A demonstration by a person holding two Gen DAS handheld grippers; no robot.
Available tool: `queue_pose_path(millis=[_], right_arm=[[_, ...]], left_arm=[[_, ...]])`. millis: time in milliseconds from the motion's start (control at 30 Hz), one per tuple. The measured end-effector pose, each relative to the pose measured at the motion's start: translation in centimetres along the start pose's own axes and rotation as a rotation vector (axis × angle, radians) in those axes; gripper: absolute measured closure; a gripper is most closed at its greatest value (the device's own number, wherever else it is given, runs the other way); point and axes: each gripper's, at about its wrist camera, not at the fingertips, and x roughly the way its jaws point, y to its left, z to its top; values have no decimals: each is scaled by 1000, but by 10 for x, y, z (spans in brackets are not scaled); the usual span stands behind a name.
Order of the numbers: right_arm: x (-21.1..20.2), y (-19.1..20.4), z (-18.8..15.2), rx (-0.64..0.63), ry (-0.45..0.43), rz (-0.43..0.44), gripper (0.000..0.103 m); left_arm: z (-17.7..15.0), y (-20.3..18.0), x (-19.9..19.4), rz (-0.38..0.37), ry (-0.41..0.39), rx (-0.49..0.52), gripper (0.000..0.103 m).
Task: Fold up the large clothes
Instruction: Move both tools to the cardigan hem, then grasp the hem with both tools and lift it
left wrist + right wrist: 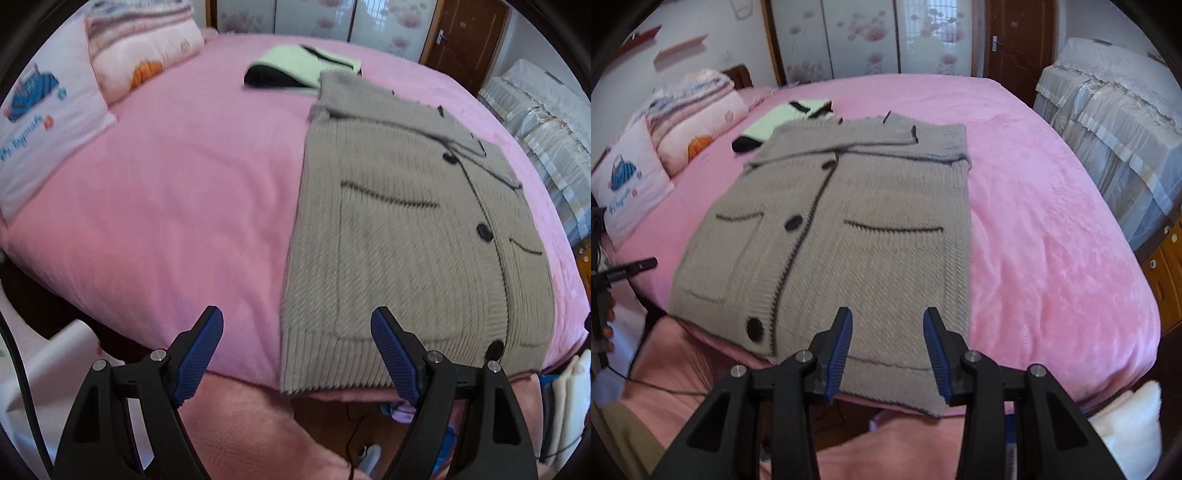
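Left wrist view: left claw (297,330) spread wide, holding nothing, above the near hem corner of the grey cardigan (406,229), which lies flat on the pink bed (184,203) ahead and to the right. Sleeves seemingly already folded in.

Right wrist view: right claw (888,332) half spread, empty, over the cardigan's (849,229) hem. Lengthwise fold probably still to do.
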Motion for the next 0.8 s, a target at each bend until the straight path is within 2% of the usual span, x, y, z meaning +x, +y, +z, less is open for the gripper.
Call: queue_pose_path(millis=[267, 400, 533, 800], right_arm=[[32, -32, -25, 101, 83, 2, 59], [46, -49, -42, 136, 133, -9, 59], [61, -65, -55, 182, 186, 19, 59], [91, -81, -70, 223, 246, 84, 59]], left_arm=[[-19, 16, 45, -76, 131, 44, 23], [-27, 17, 60, -127, 178, 52, 30], [-35, 16, 74, -181, 236, 46, 37], [-47, 16, 94, -197, 274, 35, 37]])
